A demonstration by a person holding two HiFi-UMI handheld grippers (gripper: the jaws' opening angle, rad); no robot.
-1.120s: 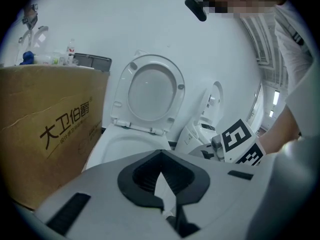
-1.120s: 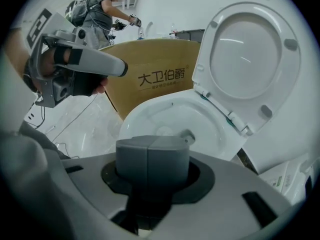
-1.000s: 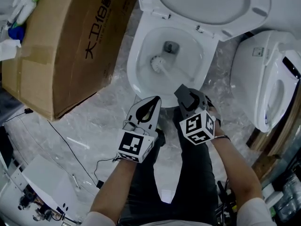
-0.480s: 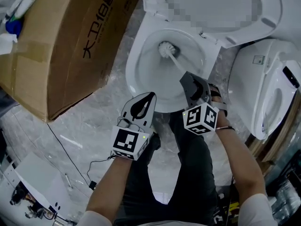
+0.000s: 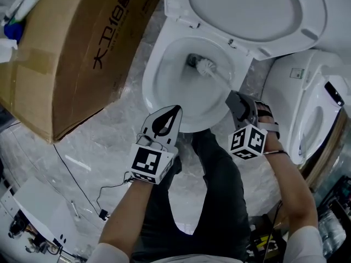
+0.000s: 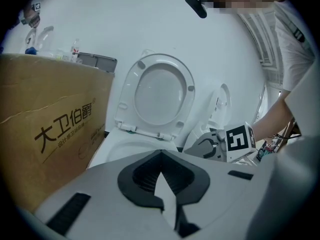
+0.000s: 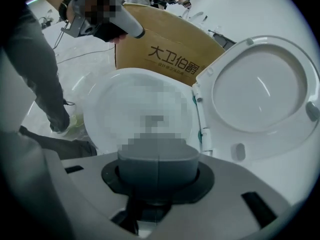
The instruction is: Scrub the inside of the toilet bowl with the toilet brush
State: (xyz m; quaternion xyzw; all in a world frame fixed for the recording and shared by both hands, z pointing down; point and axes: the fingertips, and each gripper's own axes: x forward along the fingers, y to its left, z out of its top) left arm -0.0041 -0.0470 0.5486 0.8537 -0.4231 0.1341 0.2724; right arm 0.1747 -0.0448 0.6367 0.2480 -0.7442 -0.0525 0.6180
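Note:
The white toilet bowl (image 5: 151,86) stands open, its lid (image 5: 247,10) raised. A white brush head (image 5: 207,66) lies deep in the bowl by the dark drain, and its handle (image 5: 224,80) slants down-right to my right gripper (image 5: 237,100). That gripper is shut on the grey handle (image 7: 157,164) just outside the bowl's right front rim. My left gripper (image 5: 174,111) hovers at the bowl's front rim, shut with nothing in it. In the right gripper view a mosaic patch covers the inside of the bowl (image 7: 95,114).
A large cardboard box (image 5: 71,53) stands close on the bowl's left. A second white toilet (image 5: 307,108) sits at the right. A thin cable (image 5: 82,179) runs over the marbled floor at lower left. The person's dark-trousered legs stand before the bowl.
The brush head has swept from the bowl's left side round the back to the drain. My right gripper has shifted right with the handle. The left gripper has hardly moved.

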